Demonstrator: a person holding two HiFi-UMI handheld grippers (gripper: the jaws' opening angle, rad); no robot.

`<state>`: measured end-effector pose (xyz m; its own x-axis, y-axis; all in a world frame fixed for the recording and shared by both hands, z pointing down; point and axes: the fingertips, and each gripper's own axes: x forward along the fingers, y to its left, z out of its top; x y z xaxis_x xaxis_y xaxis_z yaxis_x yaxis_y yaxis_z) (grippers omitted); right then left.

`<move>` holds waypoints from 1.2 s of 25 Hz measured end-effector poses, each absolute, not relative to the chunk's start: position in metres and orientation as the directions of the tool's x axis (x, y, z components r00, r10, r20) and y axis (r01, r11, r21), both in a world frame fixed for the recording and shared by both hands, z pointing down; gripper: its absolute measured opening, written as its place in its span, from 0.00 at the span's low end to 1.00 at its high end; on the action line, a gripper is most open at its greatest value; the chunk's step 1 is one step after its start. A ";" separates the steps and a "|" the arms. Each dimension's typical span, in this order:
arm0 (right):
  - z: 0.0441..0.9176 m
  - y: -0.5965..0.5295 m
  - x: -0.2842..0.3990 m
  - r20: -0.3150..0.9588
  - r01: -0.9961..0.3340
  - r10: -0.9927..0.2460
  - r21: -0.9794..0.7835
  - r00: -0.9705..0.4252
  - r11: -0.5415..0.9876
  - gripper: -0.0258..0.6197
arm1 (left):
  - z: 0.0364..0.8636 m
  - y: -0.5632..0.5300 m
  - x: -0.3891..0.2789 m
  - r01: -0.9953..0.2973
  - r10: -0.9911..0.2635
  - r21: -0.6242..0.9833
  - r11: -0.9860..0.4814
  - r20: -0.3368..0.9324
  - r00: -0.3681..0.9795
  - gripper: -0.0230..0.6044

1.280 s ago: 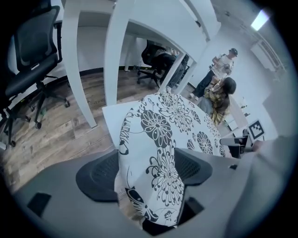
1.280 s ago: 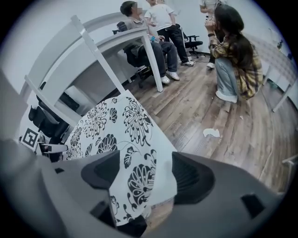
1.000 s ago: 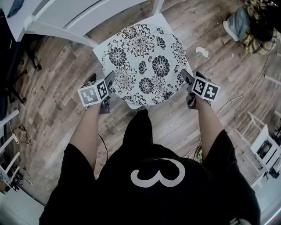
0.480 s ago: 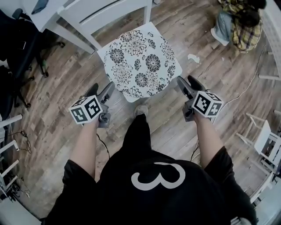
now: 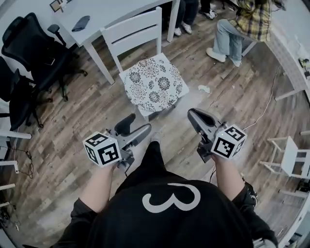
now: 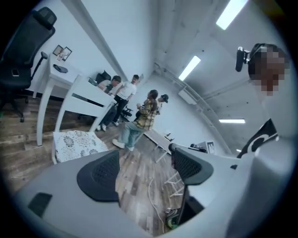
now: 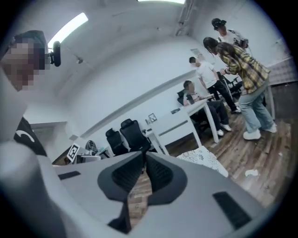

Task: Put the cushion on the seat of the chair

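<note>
The floral black-and-white cushion (image 5: 154, 86) lies flat on the seat of the white chair (image 5: 133, 34). It also shows in the left gripper view (image 6: 77, 142) and the right gripper view (image 7: 200, 155). Both grippers are held up in front of my chest, well short of the chair and touching nothing. My left gripper (image 5: 137, 127) (image 6: 145, 169) is open with only floor between its pads. My right gripper (image 5: 193, 116) (image 7: 144, 169) is closing, its pads almost together at the tips and empty.
A white table (image 5: 106, 12) stands behind the chair, with black office chairs (image 5: 29, 43) at the left. People (image 5: 242, 24) sit and stand at the far right. A paper scrap (image 5: 204, 89) and a cable (image 5: 264, 114) lie on the wood floor. Small white furniture (image 5: 290, 157) stands at the right edge.
Both grippers have lifted off the cushion's front corners and drawn back towards me. The right jaws have gone from wide to nearly together. The chair now looks farther away.
</note>
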<state>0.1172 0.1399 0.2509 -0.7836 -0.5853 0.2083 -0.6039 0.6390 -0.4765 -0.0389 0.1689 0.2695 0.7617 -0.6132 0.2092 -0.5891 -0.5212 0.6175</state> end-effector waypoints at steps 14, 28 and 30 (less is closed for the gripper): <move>0.116 0.316 0.105 0.035 -0.363 -0.382 -0.399 -0.923 0.842 0.05 | 0.102 0.343 0.030 -0.377 -0.394 0.349 -0.858 0.027 0.919 0.06; 0.122 0.359 0.103 0.028 -0.349 -0.372 -0.415 -0.928 0.840 0.05 | 0.106 0.377 0.022 -0.444 -0.468 0.365 -0.818 0.025 0.883 0.06; 0.123 0.363 0.104 0.025 -0.348 -0.373 -0.424 -0.927 0.836 0.05 | 0.105 0.382 0.021 -0.451 -0.475 0.366 -0.814 0.026 0.879 0.06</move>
<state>0.1042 0.3632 0.1229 -0.9274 -0.3732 0.0254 -0.3481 0.8363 -0.4236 0.0206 0.3818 0.1045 0.8795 -0.4753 0.0262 -0.4509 -0.8142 0.3657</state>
